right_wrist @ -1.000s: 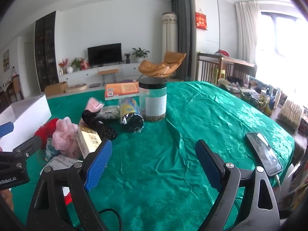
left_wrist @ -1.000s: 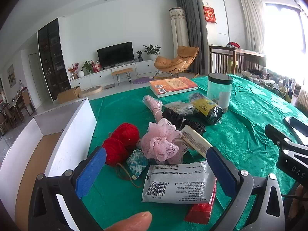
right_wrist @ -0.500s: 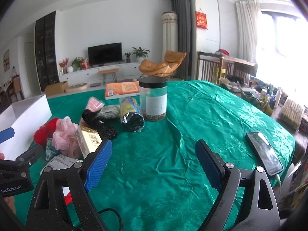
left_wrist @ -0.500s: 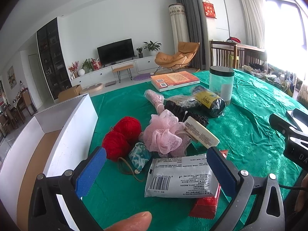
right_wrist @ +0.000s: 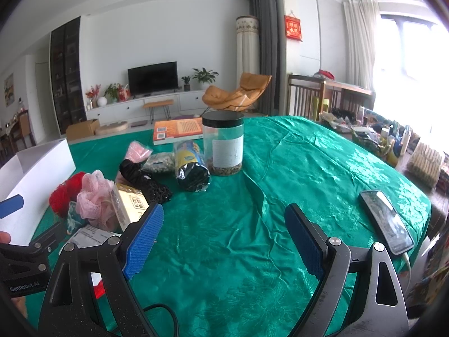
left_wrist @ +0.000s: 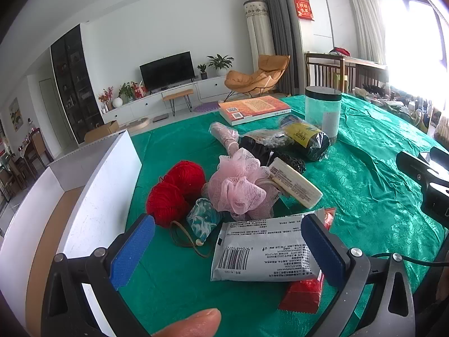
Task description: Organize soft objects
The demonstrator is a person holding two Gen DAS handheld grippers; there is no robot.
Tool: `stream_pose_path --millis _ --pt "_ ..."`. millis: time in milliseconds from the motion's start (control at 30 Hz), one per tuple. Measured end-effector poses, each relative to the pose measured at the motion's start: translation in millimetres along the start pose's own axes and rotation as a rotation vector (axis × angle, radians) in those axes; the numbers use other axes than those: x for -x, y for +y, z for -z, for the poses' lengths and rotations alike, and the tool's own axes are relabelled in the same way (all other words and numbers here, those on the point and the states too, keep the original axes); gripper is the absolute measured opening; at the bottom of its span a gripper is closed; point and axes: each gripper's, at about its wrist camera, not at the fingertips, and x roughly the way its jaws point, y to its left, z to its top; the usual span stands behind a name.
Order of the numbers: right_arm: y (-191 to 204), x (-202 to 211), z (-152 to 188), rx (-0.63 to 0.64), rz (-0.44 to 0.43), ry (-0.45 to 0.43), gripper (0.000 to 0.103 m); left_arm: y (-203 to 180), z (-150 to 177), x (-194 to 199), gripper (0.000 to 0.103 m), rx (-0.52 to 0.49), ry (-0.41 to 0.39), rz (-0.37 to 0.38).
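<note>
A pile lies on the green tablecloth (left_wrist: pixel 364 185). It holds two red yarn balls (left_wrist: pixel 175 191), a pink mesh bath puff (left_wrist: pixel 238 188), a small teal patterned pouch (left_wrist: pixel 203 219), a white wipes packet (left_wrist: pixel 263 252), a red packet (left_wrist: pixel 303 295) and a black knit item (left_wrist: pixel 261 148). My left gripper (left_wrist: pixel 224 250) is open, low over the wipes packet, touching nothing. My right gripper (right_wrist: pixel 223 241) is open and empty above bare cloth, right of the pile. The puff (right_wrist: pixel 94 193) and yarn (right_wrist: pixel 63 196) also show in the right wrist view.
An open white box (left_wrist: pixel 92 196) stands left of the pile. Behind the pile are a cream tube (left_wrist: pixel 294 182), a black-and-yellow bag (left_wrist: pixel 306 140), a clear jar with black lid (right_wrist: pixel 223 143) and an orange book (left_wrist: pixel 252 109). A phone (right_wrist: pixel 385 221) lies near the right table edge.
My left gripper has moved forward and lower toward the pile, so the wipes packet and yarn look closer. My right gripper has barely moved. Both stay open.
</note>
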Motion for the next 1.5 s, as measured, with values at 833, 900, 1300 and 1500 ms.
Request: stream_pose_path --millis 833,900,1300,1500 --pt "-0.8 -0.5 0.1 -0.004 -0.005 0.005 0.090 2.1 14.9 -12.6 0.103 -0.011 0.061 -0.005" --pt "-1.0 -0.6 0.0 -0.004 -0.005 0.006 0.090 1.6 16.8 -15.2 0.103 -0.013 0.074 -0.005" --pt "0.8 -1.9 1.6 -0.008 -0.007 0.008 0.090 3.8 29.0 -34.1 0.103 -0.006 0.157 0.004" --pt "-0.2 -1.6 1.2 -0.009 -0.008 0.010 0.090 8.8 27.6 -35.5 0.103 0.017 0.167 0.010"
